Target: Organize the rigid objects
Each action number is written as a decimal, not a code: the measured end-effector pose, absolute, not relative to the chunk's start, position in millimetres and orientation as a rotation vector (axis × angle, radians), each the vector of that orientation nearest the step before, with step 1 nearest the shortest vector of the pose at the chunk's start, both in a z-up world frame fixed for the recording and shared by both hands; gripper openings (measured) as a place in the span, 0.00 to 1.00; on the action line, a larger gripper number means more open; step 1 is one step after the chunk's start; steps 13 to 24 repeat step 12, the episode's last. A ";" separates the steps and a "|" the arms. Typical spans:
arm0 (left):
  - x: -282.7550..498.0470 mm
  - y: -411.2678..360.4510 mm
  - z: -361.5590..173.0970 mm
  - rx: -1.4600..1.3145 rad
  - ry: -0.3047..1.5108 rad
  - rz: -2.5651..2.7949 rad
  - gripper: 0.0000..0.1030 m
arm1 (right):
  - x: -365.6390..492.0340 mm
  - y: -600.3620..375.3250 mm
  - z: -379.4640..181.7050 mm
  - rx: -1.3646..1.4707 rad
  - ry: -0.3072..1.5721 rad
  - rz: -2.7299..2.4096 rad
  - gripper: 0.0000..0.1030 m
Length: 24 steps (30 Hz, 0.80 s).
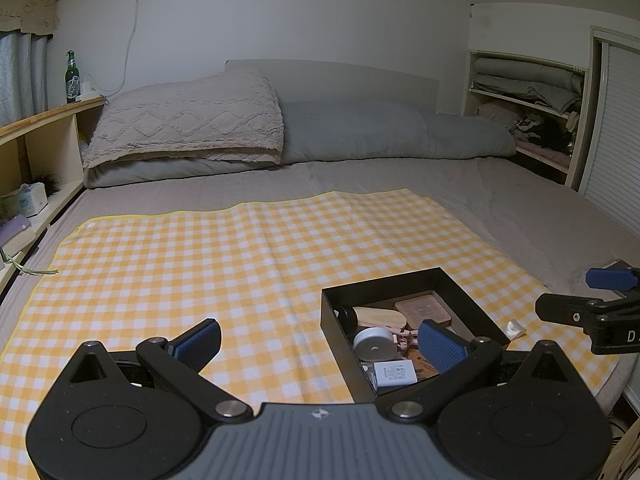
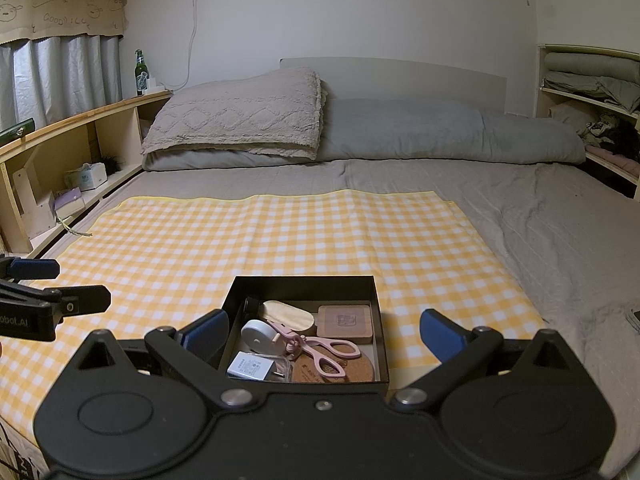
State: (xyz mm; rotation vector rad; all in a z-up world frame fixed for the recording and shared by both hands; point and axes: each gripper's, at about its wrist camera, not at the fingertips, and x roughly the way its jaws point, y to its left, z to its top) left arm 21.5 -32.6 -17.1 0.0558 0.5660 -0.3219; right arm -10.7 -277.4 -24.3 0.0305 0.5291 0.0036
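Note:
A black open box (image 2: 296,282) (image 1: 394,278) lies on a yellow checked cloth (image 2: 280,236) (image 1: 200,264) spread over the bed. Inside it lie pink scissors (image 2: 324,350), a white round tape measure (image 2: 258,334) (image 1: 374,344), a white charger (image 2: 250,368) (image 1: 394,374), a square wooden coaster (image 2: 346,322) (image 1: 424,310), a cork coaster (image 2: 352,372) and an oval wooden piece (image 2: 288,314) (image 1: 380,316). My right gripper (image 2: 322,336) is open, its fingers straddling the box's near side. My left gripper (image 1: 322,346) is open over the box's left wall, empty.
Pillows and a folded grey duvet (image 2: 440,132) lie at the head of the bed. A wooden shelf (image 2: 60,128) with a green bottle (image 2: 140,68) and tissue box (image 2: 86,176) runs along the left. Shelves with bedding (image 2: 592,80) stand on the right.

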 end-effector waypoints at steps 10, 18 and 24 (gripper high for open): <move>21.7 -29.7 -16.2 0.054 0.568 -0.303 1.00 | -10.6 -277.3 -24.4 0.030 0.529 0.004 1.00; 21.5 -29.4 -16.0 0.054 0.567 -0.302 1.00 | -10.6 -277.5 -24.8 0.031 0.529 0.004 1.00; 21.5 -29.4 -16.0 0.054 0.567 -0.302 1.00 | -10.6 -277.5 -24.8 0.031 0.529 0.004 1.00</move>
